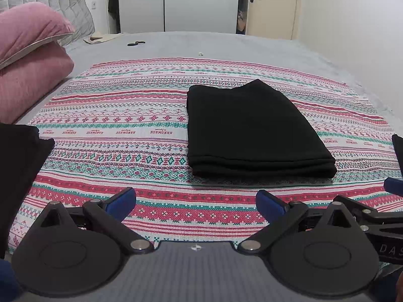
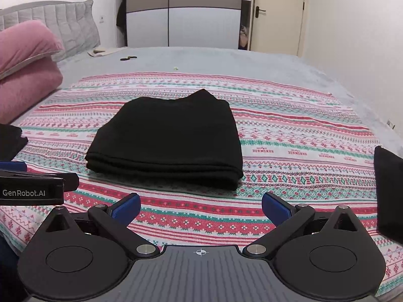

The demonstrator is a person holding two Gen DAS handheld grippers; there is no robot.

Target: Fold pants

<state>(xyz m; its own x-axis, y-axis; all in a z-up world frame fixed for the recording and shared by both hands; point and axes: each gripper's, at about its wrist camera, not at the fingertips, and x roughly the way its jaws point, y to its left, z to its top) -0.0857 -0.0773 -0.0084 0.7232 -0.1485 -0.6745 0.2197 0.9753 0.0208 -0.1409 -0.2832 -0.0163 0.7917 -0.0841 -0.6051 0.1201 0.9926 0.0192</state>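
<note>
Black pants (image 1: 257, 128) found lying folded into a compact, layered rectangle on the patterned cloth (image 1: 121, 125), roughly at that cloth's centre, several stacked fold edges facing the cameras. Task judged at or near completion: no loose leg or waistband seen trailing from the bundle, though one corner at the far edge stands up slightly. Left gripper (image 1: 196, 202) held low over the near border of the patterned cloth, jaws spread wide, nothing between the blue pads; pants well apart from it, ahead and to its right. Right gripper (image 2: 201, 207) likewise spread wide and empty, over the same near border, pants ahead and slightly to its left. Fabric judged soft, light, limp and non-fragile; matte knit, unlikely to slip, but layers likely to slide apart or unfold if lifted by one edge alone. Best hold judged to be the thick near fold, pinched through all layers at both corners, one gripper to each. Left wrist view alone shows a tip of the right gripper at the frame's right edge. Right wrist view alone shows the labelled body of the left gripper at left, and a dark cloth item (image 2: 389, 191) at the patterned cloth's right side, seen far more fully than in the other view.
</note>
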